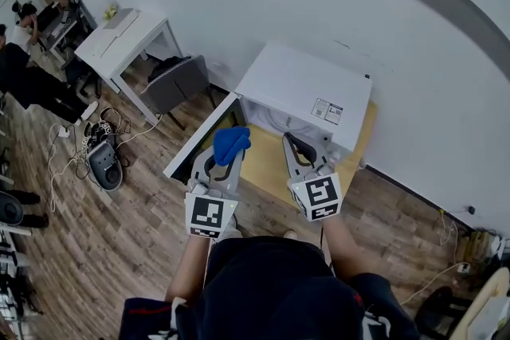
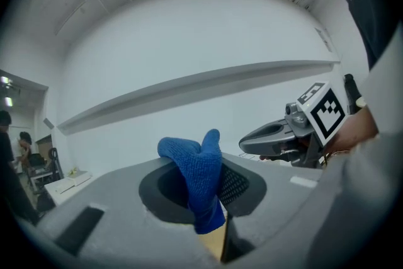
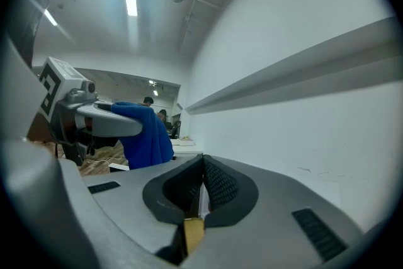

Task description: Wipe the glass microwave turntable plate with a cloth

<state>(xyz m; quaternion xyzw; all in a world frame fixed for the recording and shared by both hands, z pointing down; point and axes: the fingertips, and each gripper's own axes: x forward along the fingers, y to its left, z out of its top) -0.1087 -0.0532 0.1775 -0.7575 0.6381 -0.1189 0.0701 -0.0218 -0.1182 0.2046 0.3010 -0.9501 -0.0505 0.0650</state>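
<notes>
**Glass microwave turntable plate:** shows in no view. Judged to sit inside the microwave (image 1: 307, 87), ahead of both claws.

**Blue cloth** (image 2: 198, 173): clamped between the left claw's (image 1: 226, 157) pads. Its bunched bulk stands above the tips, with a short tail hanging below.

**Right claw** (image 3: 203, 183): clenched, pads meeting, nothing between them. It sits beside the left claw, both levelled at the oven mouth.

**Microwave:** white, its door (image 1: 199, 143) swung open beyond the left claw. It stands on a pale wooden tabletop (image 1: 267, 167) below both claws.

**Handling note (judgement):** the step is the approach. Enter the cavity clear of the door edge. Lay the cloth's loose bulk flat on the glass, not the claw tips. Steady the plate's rim with the free claw so it does not spin.
</notes>
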